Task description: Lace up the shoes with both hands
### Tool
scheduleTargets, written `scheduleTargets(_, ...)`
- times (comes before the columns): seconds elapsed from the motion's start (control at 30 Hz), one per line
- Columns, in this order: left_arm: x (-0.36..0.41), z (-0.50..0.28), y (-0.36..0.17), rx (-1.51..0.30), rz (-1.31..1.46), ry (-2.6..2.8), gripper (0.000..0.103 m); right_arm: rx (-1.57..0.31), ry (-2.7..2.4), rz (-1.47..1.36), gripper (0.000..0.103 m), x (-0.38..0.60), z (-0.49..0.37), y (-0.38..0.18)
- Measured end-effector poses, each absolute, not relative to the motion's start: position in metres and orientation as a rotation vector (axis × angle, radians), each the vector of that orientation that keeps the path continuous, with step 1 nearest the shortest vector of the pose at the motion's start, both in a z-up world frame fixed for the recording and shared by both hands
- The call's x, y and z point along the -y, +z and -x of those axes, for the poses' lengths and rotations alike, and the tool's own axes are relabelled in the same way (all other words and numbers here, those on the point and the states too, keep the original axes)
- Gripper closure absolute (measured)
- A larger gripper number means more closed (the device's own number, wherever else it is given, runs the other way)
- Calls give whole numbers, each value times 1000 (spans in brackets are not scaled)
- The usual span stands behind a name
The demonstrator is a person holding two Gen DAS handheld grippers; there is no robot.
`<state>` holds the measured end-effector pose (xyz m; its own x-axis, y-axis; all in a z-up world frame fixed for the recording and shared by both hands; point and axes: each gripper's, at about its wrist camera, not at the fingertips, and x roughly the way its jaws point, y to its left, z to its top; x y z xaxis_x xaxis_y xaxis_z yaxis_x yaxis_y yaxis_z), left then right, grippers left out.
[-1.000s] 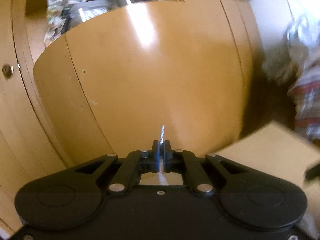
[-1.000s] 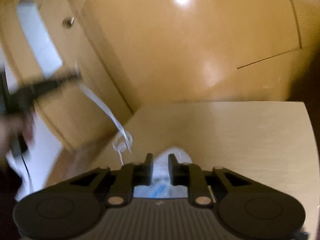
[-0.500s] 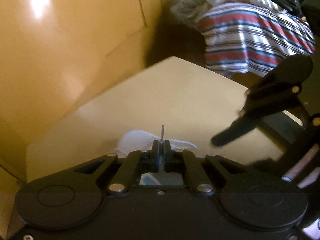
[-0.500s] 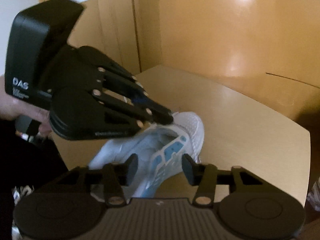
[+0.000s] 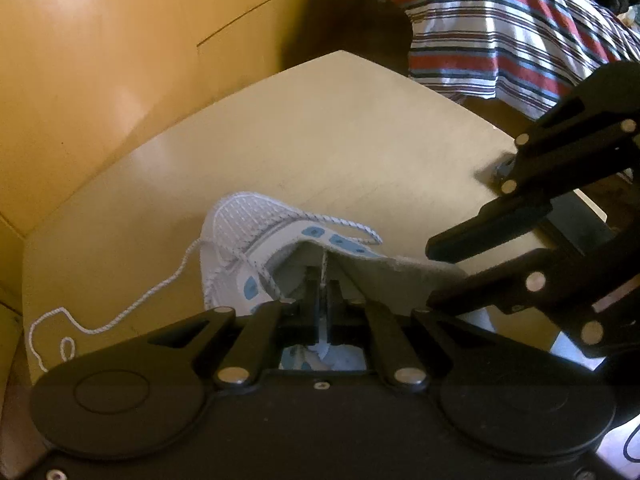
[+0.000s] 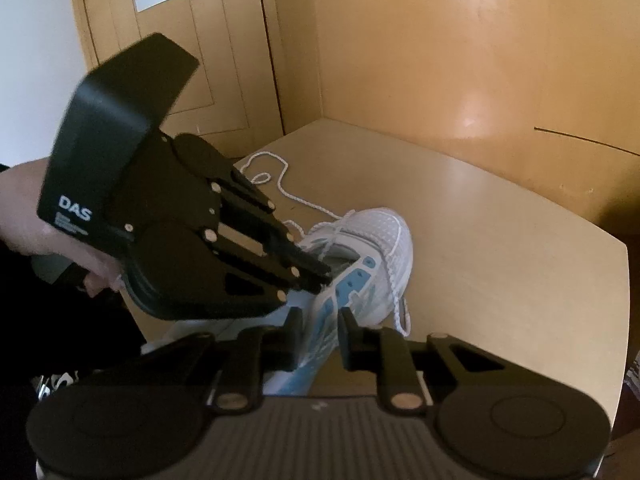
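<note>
The shoe (image 6: 360,256) lies on the tabletop (image 6: 500,240), toe pointing away from me, directly below both tools. My left hand-held gripper (image 5: 322,280) sits nearer the eyelets, pinched shut on the lace (image 5: 140,300) tip. My right hand-held gripper (image 6: 320,320) has just been closing astride the blue side panel; contact I cannot confirm.

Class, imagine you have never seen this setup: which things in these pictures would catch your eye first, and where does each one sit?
First, the white and blue sneaker lying on the pale table, with its white lace trailing loose across the tabletop to the shoe's left. Next, the left gripper, shut on the lace tip above the shoe's opening, and the right gripper astride the shoe's side. Behind the table, a striped cloth stands out.
</note>
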<state>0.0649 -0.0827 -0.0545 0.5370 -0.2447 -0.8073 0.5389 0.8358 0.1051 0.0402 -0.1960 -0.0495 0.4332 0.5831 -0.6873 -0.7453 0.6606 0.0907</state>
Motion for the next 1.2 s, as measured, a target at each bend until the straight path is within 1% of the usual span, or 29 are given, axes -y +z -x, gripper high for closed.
scheduleTargets(0.37, 85, -78, -65, -885, -325, -437, 103, -757, 842, 246, 84, 196, -44, -46)
scheduleTargets(1.2, 82, -73, -62, -829, -326, -475, 103, -760, 855, 248, 83, 204, -40, -47)
